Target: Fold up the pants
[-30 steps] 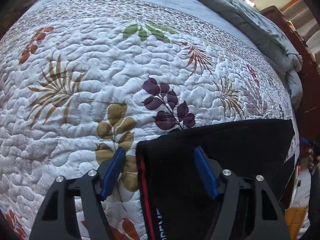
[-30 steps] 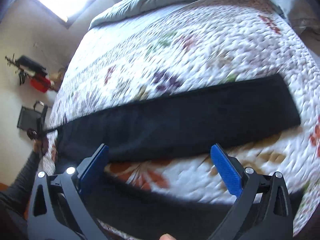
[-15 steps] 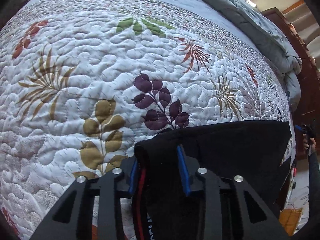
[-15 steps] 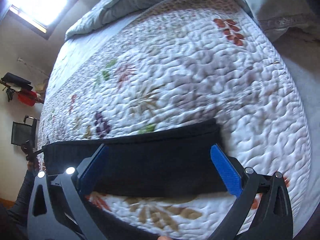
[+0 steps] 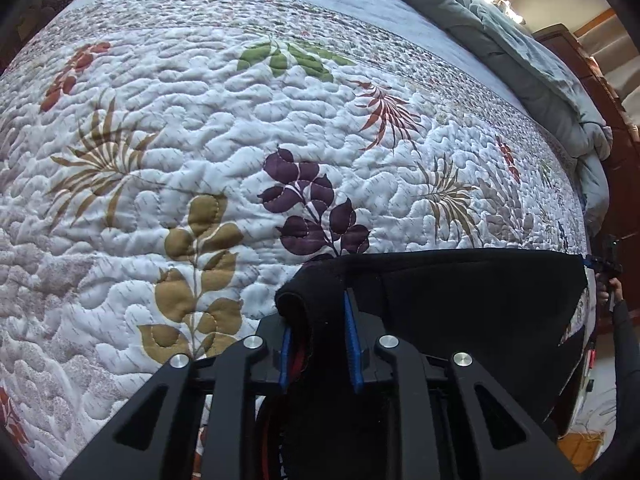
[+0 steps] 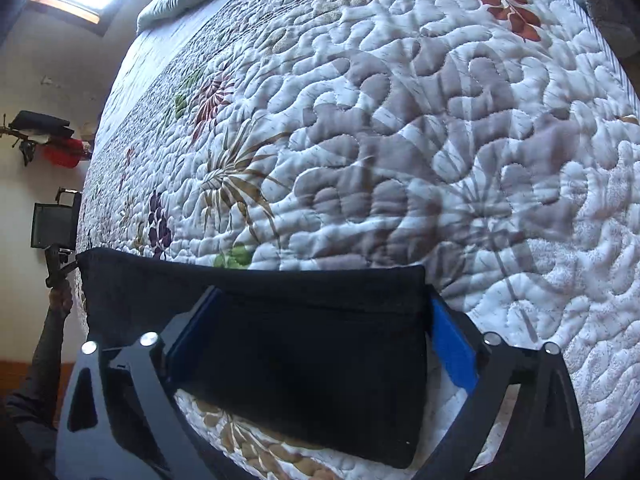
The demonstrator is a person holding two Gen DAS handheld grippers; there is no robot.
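Note:
Black pants (image 5: 460, 296) with a red side stripe lie stretched across a quilted floral bedspread (image 5: 240, 140). My left gripper (image 5: 318, 316) is shut on one end of the pants, the cloth bunched between its blue pads. In the right wrist view the other end of the pants (image 6: 300, 352) lies flat between the spread fingers of my right gripper (image 6: 324, 312), which is open and straddles it. The far end of the pants in each view reaches the other hand at the frame edge.
A grey duvet (image 5: 520, 52) is heaped along the far side of the bed. A wooden cabinet (image 5: 592, 64) stands beyond it. In the right wrist view a black chair (image 6: 52, 224) and a wall rack with red and black items (image 6: 44, 140) stand past the bed's edge.
My left gripper closed on the pants end and lifted the cloth a little. My right gripper swept along the pants to their other end and came down around it, still open.

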